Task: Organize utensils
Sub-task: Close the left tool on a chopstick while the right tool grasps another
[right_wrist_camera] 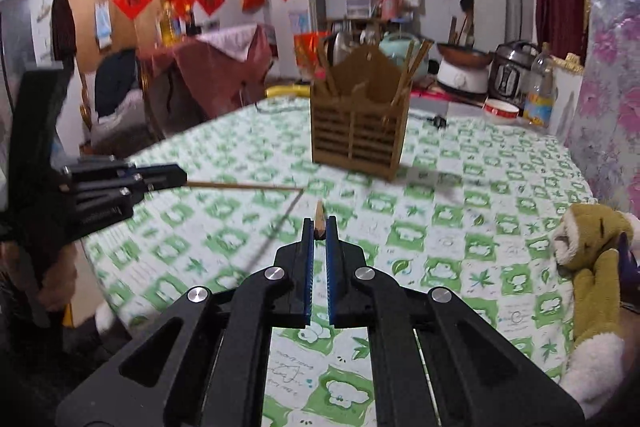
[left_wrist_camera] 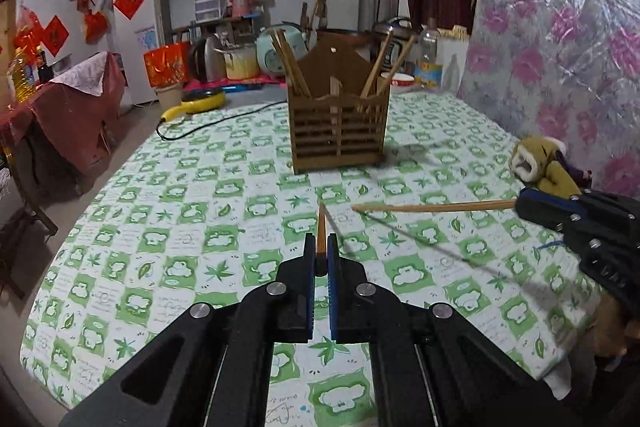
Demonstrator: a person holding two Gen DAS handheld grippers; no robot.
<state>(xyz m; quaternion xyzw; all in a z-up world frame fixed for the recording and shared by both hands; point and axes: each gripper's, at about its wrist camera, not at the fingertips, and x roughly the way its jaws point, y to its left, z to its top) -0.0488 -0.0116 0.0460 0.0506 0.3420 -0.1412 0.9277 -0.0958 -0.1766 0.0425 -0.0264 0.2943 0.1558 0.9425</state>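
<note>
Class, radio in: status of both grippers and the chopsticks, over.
Left gripper shut on one chopstick. Right gripper shut on another. Holder ahead, path clear.

Two black hand-held grippers with blue-lined fingers are raised above the counter, both angled downward. The left hand-held gripper (left_wrist_camera: 321,251) has its jaws closed tight on a chopstick (left_wrist_camera: 321,233) that juts forward past the fingertips. The right hand-held gripper (right_wrist_camera: 319,229) is likewise clamped on a second chopstick (right_wrist_camera: 319,217). Seen from the left wrist camera, the right one reaches in from the side, the person's hand (left_wrist_camera: 618,327) wrapped around its handle.
</note>
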